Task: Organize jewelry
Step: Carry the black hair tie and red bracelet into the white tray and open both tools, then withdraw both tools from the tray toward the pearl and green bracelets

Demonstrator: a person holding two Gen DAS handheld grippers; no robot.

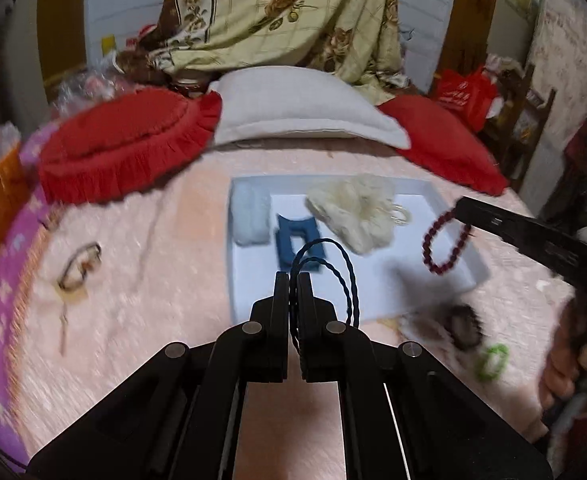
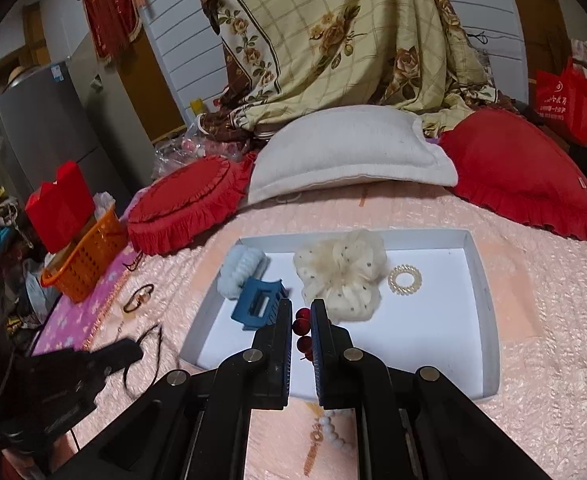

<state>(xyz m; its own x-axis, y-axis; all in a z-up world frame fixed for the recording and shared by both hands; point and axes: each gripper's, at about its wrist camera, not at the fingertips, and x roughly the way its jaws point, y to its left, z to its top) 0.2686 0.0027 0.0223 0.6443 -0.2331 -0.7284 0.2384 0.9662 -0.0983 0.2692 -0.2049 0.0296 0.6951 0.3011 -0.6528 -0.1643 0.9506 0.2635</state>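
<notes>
Currently my left gripper (image 1: 292,280) is clenched on a dark twisted cord loop (image 1: 335,264), thin and rope-textured; the loop arcs up and to the right of my fingertips, clear of the bedspread. My right gripper (image 2: 302,308) is clenched on a dark red bead bracelet (image 2: 302,326): round, glossy beads sit between the pads, and in the left wrist view the strand hangs as an open ring below the fingertips, over the tray's right part.

Directly ahead of both jaws lies the white tray (image 2: 489,300), shallow, rectangular, with low upright walls. Inside it, beyond my right fingertips: a blue rectangular claw clip (image 2: 255,306) just left, a fluffy pale-blue scrunchie (image 2: 239,270) beyond that, a cream dotted gauze scrunchie (image 2: 341,276) just ahead, and a clear spiral coil tie (image 2: 404,279) to the right. The tray floor near its right wall and near edge is bare.

Outside the tray spreads a pink textured bedspread (image 2: 533,340). White beads (image 2: 335,432) lie beneath my right jaws, short of the tray's near wall.
</notes>
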